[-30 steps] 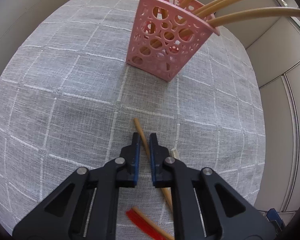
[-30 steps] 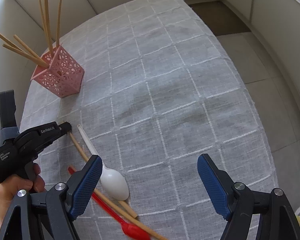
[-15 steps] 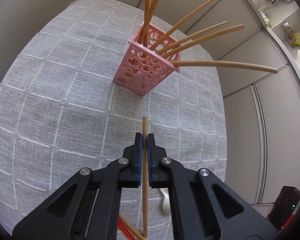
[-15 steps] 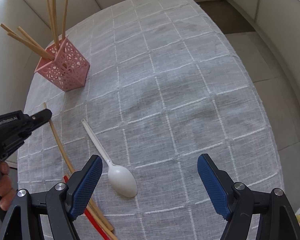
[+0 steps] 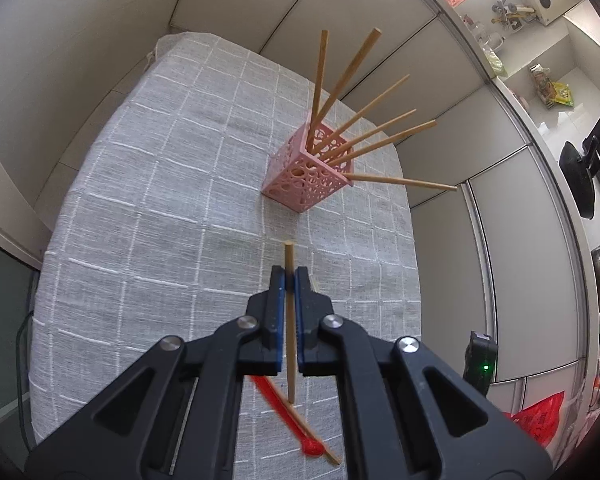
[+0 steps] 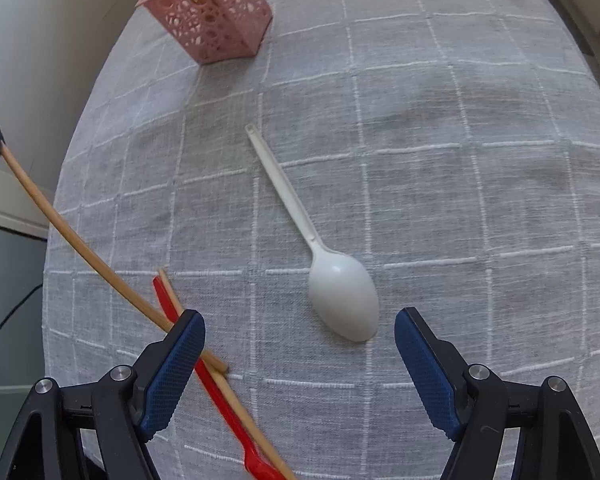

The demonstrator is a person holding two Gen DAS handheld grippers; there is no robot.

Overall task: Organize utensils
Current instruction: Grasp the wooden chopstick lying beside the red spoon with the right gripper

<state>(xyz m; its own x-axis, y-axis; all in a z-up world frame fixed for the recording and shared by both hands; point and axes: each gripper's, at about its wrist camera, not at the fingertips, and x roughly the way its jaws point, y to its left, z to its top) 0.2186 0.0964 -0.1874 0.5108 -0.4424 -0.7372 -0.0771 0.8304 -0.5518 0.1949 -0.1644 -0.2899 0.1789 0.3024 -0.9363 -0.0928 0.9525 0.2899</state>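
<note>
My left gripper (image 5: 287, 276) is shut on a wooden chopstick (image 5: 289, 320) and holds it in the air above the table; the same chopstick (image 6: 80, 252) slants across the left of the right wrist view. A pink perforated holder (image 5: 306, 176) with several chopsticks stands ahead of it, and also shows at the top of the right wrist view (image 6: 212, 12). My right gripper (image 6: 299, 332) is open just above a white plastic spoon (image 6: 340, 288) lying on the cloth. A red plastic utensil (image 6: 204, 376) and another chopstick (image 6: 236, 400) lie crossed beside the left finger.
A grey checked tablecloth (image 6: 440, 160) covers the round table. The table edge runs close on the left in the right wrist view. Cabinet walls (image 5: 452, 240) surround the table. The red utensil (image 5: 288, 416) and the loose chopstick lie below my left gripper.
My left gripper has lifted the chopstick higher off the table. My right gripper has moved down and forward toward the white spoon, staying open.
</note>
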